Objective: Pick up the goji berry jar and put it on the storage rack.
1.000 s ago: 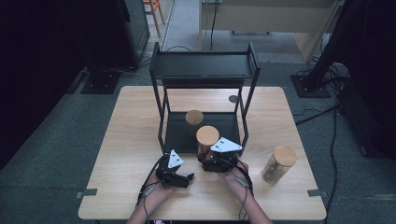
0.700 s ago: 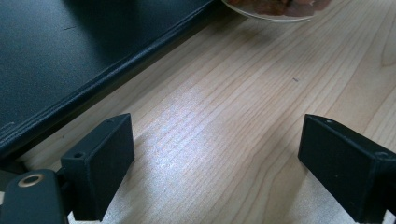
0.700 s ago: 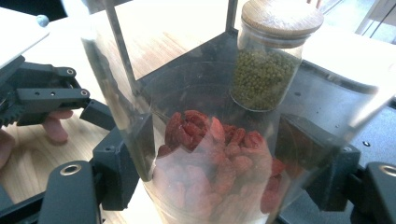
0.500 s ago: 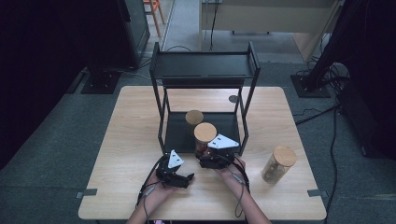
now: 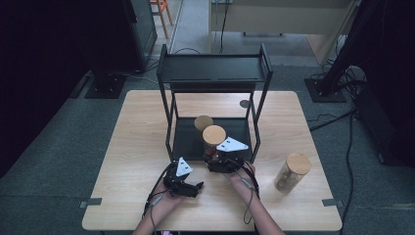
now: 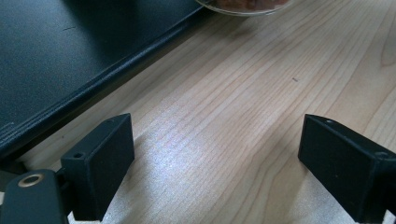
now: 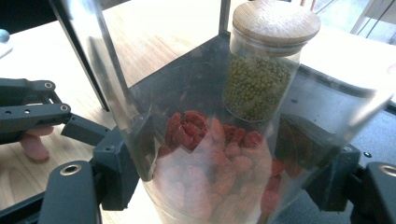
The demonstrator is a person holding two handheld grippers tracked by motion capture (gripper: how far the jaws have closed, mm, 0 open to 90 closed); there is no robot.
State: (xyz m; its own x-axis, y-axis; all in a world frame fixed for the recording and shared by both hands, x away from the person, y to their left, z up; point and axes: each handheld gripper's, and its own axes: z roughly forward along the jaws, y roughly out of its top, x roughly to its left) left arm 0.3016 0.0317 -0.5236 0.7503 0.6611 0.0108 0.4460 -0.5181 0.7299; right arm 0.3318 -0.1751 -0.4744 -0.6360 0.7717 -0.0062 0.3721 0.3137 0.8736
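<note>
Jar in your right gripper: glass jar of red dried fruit, wooden lid on top. In the high view it stands at the front edge of the rack's lower shelf, at 12 o'clock from your right hand.
Right gripper: jaws closed on that jar, one black jaw against each side of the glass wall, as the right gripper view shows. Contents fill the lower part of the jar; the upper glass is clear.
Second jar: jar of green beans, wooden lid on, standing upright on the lower shelf behind the held jar, at 11 o'clock from it in the high view. Whether the two jars touch cannot be told.
Third jar: jar on the bare table, wooden lid on, at 3 o'clock from your right gripper and well apart from it. Its contents are too small to tell.
Rack: black two-tier rack. The top tray holds nothing.
Left gripper: jaws spread wide, gripping nothing, low over the wooden table.
Left gripper position: at 8 o'clock from the held jar. The shelf's black edge lies at 10 o'clock in the left gripper view.
</note>
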